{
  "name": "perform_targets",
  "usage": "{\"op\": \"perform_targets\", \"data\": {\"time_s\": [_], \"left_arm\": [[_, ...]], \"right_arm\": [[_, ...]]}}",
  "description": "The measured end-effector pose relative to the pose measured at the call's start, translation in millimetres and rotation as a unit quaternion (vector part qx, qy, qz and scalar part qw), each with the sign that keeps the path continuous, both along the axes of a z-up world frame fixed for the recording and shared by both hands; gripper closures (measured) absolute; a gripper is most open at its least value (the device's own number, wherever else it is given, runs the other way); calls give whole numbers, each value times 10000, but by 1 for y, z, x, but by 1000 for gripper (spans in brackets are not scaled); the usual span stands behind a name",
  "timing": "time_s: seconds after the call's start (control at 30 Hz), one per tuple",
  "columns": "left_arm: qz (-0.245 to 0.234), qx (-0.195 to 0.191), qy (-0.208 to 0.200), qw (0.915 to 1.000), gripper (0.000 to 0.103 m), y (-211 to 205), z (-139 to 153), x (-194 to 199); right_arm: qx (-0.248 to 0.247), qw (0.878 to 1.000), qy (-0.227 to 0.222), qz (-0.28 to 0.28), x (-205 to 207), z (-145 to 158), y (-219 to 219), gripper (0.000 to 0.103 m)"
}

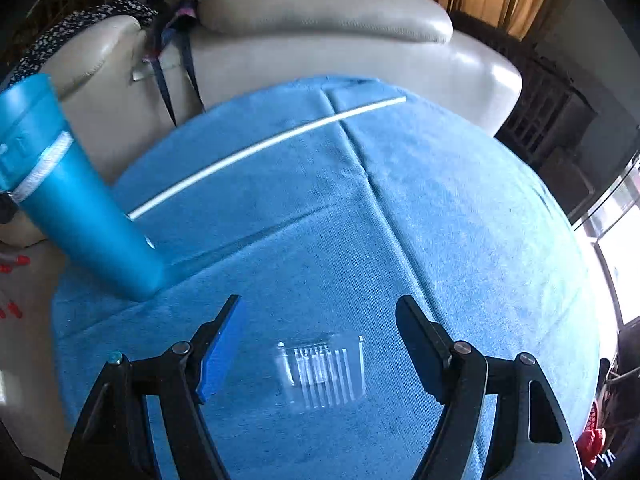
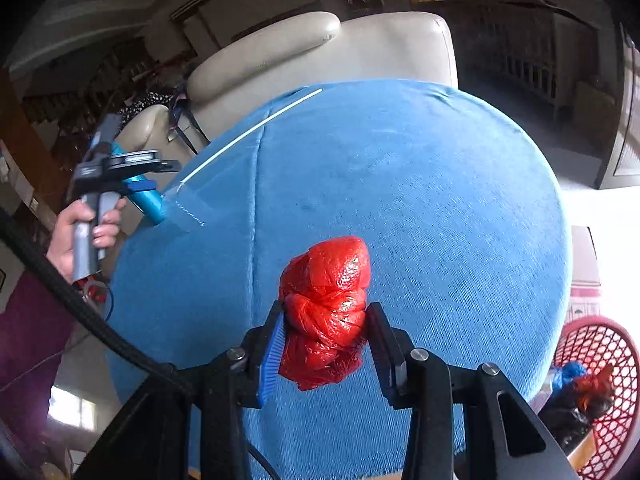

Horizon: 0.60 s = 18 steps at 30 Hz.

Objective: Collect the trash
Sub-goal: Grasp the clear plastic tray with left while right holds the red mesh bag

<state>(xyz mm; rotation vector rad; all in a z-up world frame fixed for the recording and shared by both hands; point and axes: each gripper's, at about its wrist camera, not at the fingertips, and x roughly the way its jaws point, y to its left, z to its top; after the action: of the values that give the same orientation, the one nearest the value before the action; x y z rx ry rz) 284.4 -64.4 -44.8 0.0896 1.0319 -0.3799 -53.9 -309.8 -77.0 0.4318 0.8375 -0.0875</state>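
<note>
My right gripper [image 2: 326,308] is shut on a crumpled red plastic bag [image 2: 326,276], its pads pressing both sides, over the blue cloth [image 2: 420,200]. My left gripper [image 1: 320,300] stands open above a clear ribbed plastic wrapper [image 1: 322,372] that lies flat on the cloth, not touched by the fingers. A blue cup [image 1: 76,208] stands at the cloth's left edge, beside a long white stick [image 1: 264,148]. In the right wrist view a hand [image 2: 76,232] holds the left gripper [image 2: 160,178] by the blue cup [image 2: 148,204].
A red mesh basket [image 2: 600,380] with several bagged items sits low at the right of the cloth. A cream sofa [image 1: 320,12] rises behind the cloth's far edge. A black cable [image 2: 80,308] crosses the lower left.
</note>
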Motion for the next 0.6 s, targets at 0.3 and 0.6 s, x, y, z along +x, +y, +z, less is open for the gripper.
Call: {"op": "perform_targets", "data": {"time_s": [0.3, 0.6], "left_arm": [[-741, -520, 466, 9948, 58, 23, -17, -78], [-573, -381, -58, 9976, 27, 56, -3, -133]], "right_arm": [[226, 9991, -237, 263, 2, -4, 7, 61], [466, 9981, -308, 247, 5, -15, -2, 61]]}}
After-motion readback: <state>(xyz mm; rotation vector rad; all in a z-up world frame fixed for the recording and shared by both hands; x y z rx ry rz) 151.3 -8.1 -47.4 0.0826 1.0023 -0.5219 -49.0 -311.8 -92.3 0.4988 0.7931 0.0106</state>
